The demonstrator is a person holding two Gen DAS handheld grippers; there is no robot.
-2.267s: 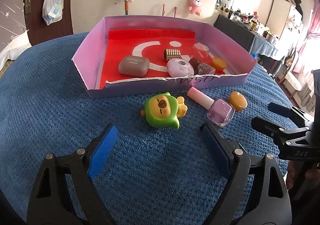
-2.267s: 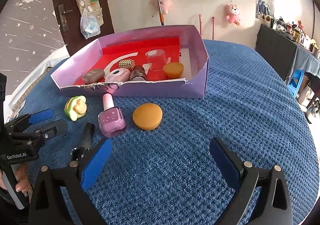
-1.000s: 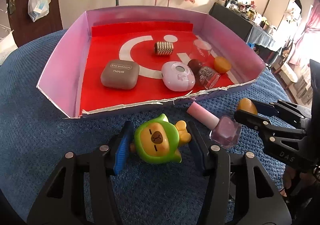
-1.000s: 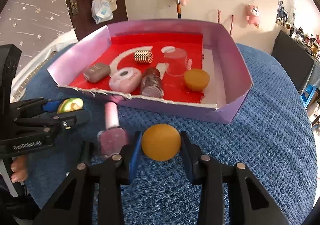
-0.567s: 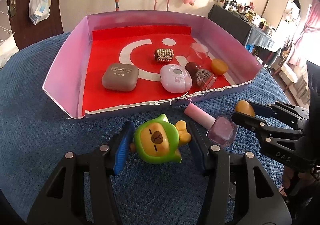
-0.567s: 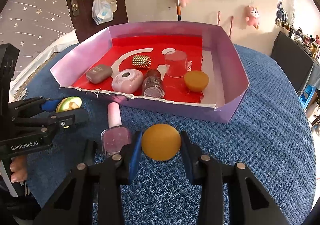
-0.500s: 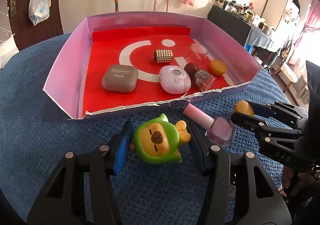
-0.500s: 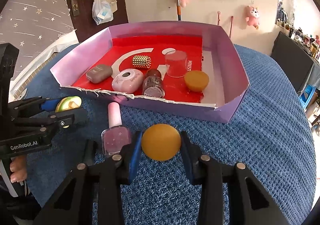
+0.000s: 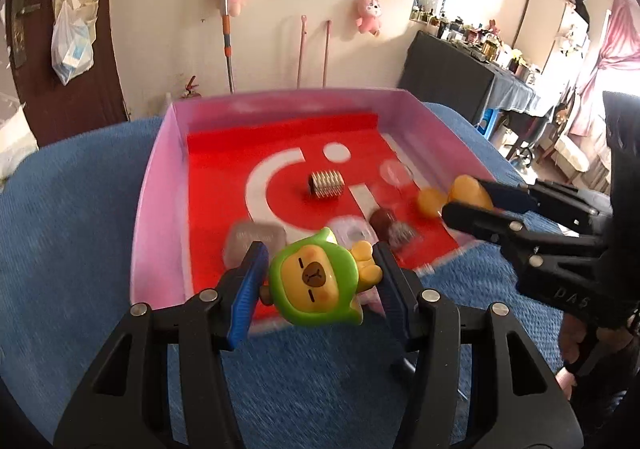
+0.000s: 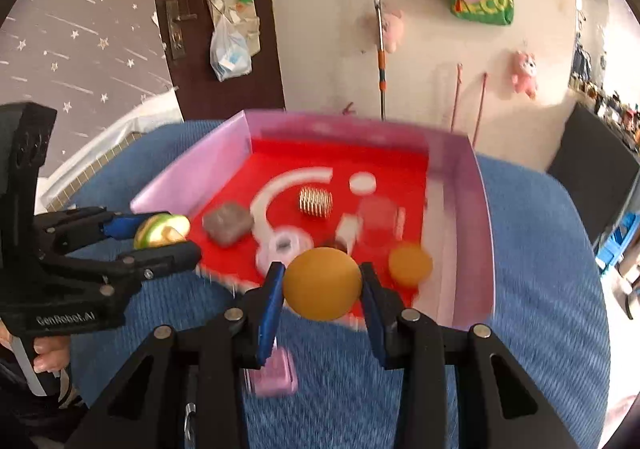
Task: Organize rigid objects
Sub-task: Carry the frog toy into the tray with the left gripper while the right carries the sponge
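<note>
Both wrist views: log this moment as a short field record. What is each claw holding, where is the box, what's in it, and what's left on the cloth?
left claw: shut on green bear toy, lifted at the box's near edge
right claw: shut on orange disc, lifted at the box's near edge
box: pink walls, red floor, on blue cloth
in box: gold bead block, grey case, second orange disc, others blurred
left on cloth: pink nail polish bottle, below the right claw
image quality: motion blur

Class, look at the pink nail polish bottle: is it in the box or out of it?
Out. The nail polish bottle lies on the blue cloth in front of the box, below the right gripper.
</note>
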